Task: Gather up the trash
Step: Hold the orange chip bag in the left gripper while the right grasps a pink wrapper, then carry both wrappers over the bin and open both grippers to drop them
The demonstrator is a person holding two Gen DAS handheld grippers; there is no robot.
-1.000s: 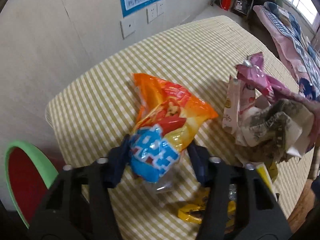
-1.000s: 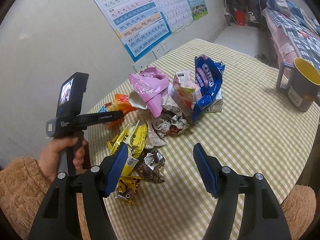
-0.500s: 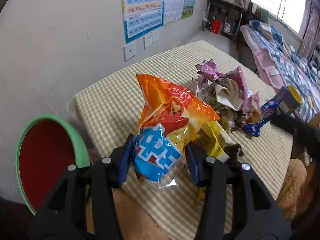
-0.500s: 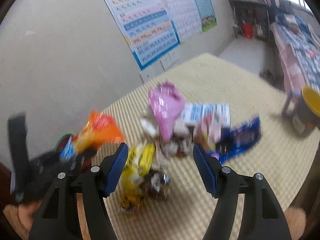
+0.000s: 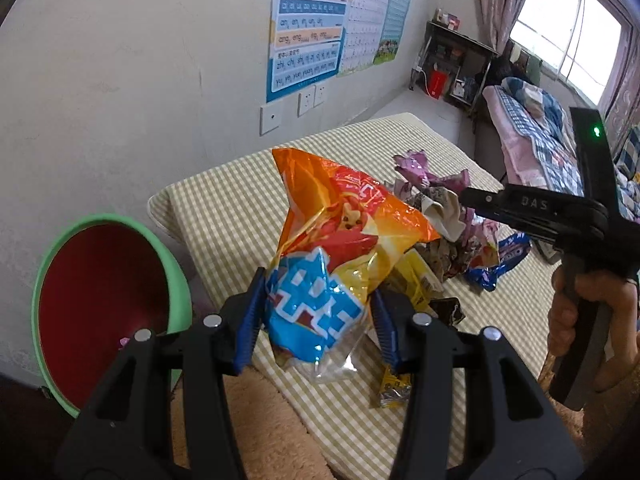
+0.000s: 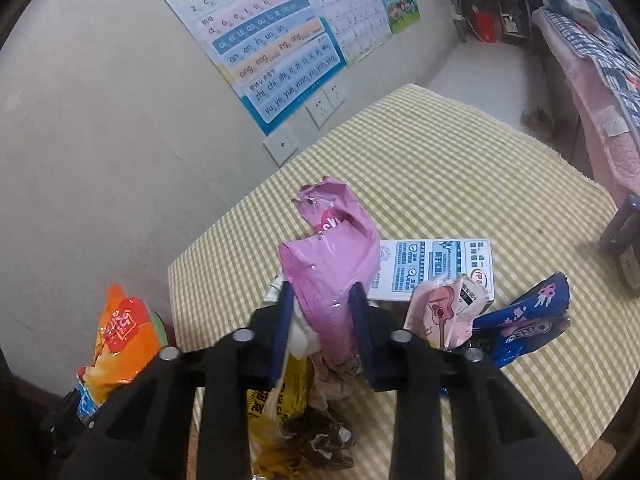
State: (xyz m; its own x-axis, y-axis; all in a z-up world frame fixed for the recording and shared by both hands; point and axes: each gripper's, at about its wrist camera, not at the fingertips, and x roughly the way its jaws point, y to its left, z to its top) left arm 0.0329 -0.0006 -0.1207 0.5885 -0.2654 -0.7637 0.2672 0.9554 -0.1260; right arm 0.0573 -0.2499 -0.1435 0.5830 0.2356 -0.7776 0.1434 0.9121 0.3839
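Since a second ago the left gripper [image 5: 316, 312] has carried the orange snack bag [image 5: 340, 240] up off the checked table [image 5: 224, 200] and towards the table's near-left corner, so the green bin [image 5: 104, 304] with its red inside, then only a sliver, now stands in full view just left of that corner. The right gripper [image 6: 320, 320], which hovered wide open short of the trash pile [image 5: 448, 232] in the middle of the table, has gone forward into it, and its jaws are closing with the pink wrapper [image 6: 332, 256] between them, the pads at its sides.

Both grippers tilt steeply down at the table. The right hand [image 5: 580, 320] wraps the handle of its tool above the table's near-right edge.

The left gripper is clenched on the bag's blue lower end. The bag stands upright above the table's near edge, long axis vertical, its orange end pointing up towards the wall. The pink wrapper also stands upright in the pile, crumpled top pointing up and away.
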